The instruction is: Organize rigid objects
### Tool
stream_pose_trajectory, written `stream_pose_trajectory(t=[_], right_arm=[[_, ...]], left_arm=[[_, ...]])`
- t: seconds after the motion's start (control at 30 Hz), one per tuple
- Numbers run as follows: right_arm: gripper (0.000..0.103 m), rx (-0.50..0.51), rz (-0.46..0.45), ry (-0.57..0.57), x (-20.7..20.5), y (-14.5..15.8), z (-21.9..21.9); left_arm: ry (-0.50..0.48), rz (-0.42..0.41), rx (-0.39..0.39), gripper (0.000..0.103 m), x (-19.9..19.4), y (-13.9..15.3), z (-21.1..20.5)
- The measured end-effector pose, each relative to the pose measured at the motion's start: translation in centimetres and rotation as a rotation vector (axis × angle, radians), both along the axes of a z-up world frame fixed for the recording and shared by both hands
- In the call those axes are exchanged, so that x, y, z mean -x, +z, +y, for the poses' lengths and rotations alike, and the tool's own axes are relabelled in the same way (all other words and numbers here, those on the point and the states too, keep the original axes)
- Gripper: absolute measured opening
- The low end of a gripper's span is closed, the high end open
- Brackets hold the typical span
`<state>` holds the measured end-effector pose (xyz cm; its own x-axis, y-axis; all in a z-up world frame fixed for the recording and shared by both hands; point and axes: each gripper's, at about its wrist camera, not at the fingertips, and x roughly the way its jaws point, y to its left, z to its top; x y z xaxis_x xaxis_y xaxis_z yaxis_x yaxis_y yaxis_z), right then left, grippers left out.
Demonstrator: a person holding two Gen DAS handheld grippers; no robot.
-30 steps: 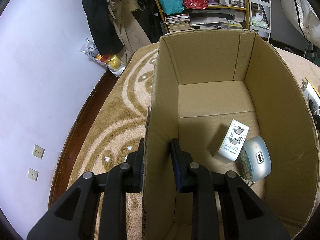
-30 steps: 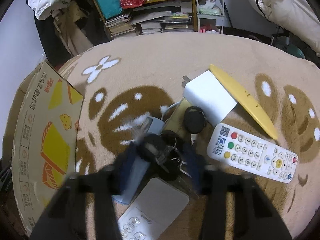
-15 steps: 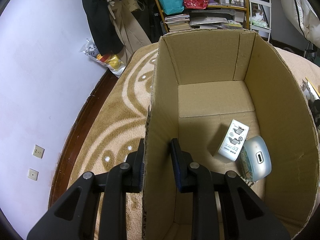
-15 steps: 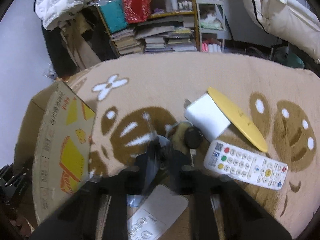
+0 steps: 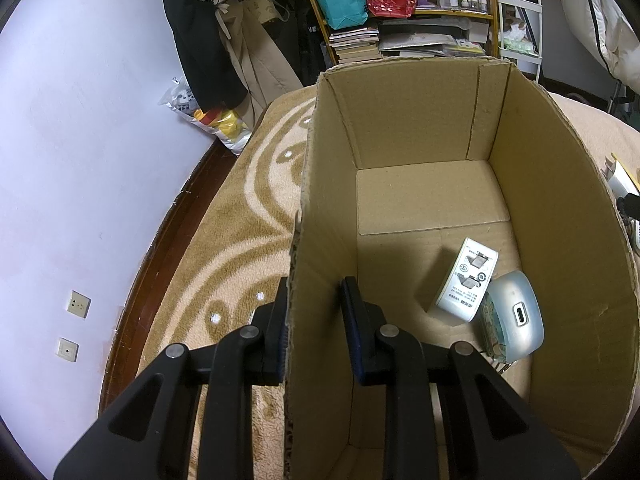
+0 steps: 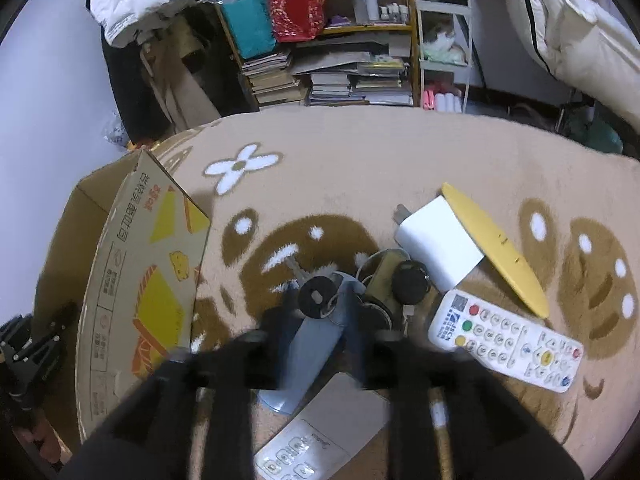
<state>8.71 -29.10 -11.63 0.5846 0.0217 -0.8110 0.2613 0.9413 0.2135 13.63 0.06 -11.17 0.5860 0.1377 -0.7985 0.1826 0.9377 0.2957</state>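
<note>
left wrist: left gripper [image 5: 314, 304] fingers clamped on left wall of open brown cardboard box [image 5: 560, 264]; white charger block [image 5: 466, 282] and pale blue case [image 5: 516, 314] on box floor, near right | right wrist: right gripper [image 6: 318, 310] fingers closed on black round keyring bunch [image 6: 318, 298], above beige patterned rug [image 6: 360, 172]; white button remote [image 6: 506, 340] right

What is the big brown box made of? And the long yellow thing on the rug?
The box looks like plain corrugated cardboard: matte brown, with rough, frayed cut edges and fold creases. The long yellow thing seems to be hard plastic, smooth and evenly coloured, though that is less sure.
</note>
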Motion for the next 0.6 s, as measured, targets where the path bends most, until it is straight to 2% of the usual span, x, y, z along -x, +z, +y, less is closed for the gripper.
stream_pose_trajectory(t=[0.03, 0.23, 0.27, 0.3, 0.4, 0.5, 0.6], right_arm=[[0.058, -0.007, -0.005, -0.007, 0.1, -0.1, -0.1], [0.058, 0.039, 0.047, 0.005, -0.4, -1.7, 0.2], [0.050, 0.051, 0.059, 0.002, -0.5, -2.0, 0.2], [0.031, 0.078, 0.070, -0.006, -0.5, -2.2, 0.3], [0.003, 0.053, 0.068, -0.001, -0.4, -2.1, 0.1], [0.001, 0.083, 0.068, 0.004, -0.1, -2.0, 0.2], [0.001, 0.059, 0.048, -0.002, 0.2, -1.9, 0.0]], left_arm=[[0.000, 0.000, 0.000, 0.024, 0.1, 0.0, 0.0], [0.000, 0.000, 0.000, 0.024, 0.0, 0.0, 0.0], [0.000, 0.000, 0.000, 0.024, 0.1, 0.0, 0.0], [0.000, 0.000, 0.000, 0.024, 0.0, 0.0, 0.0], [0.001, 0.001, -0.002, 0.024, 0.0, 0.0, 0.0], [-0.001, -0.001, -0.004, 0.024, 0.1, -0.1, -0.1], [0.000, 0.000, -0.003, 0.024, 0.1, -0.1, -0.1]])
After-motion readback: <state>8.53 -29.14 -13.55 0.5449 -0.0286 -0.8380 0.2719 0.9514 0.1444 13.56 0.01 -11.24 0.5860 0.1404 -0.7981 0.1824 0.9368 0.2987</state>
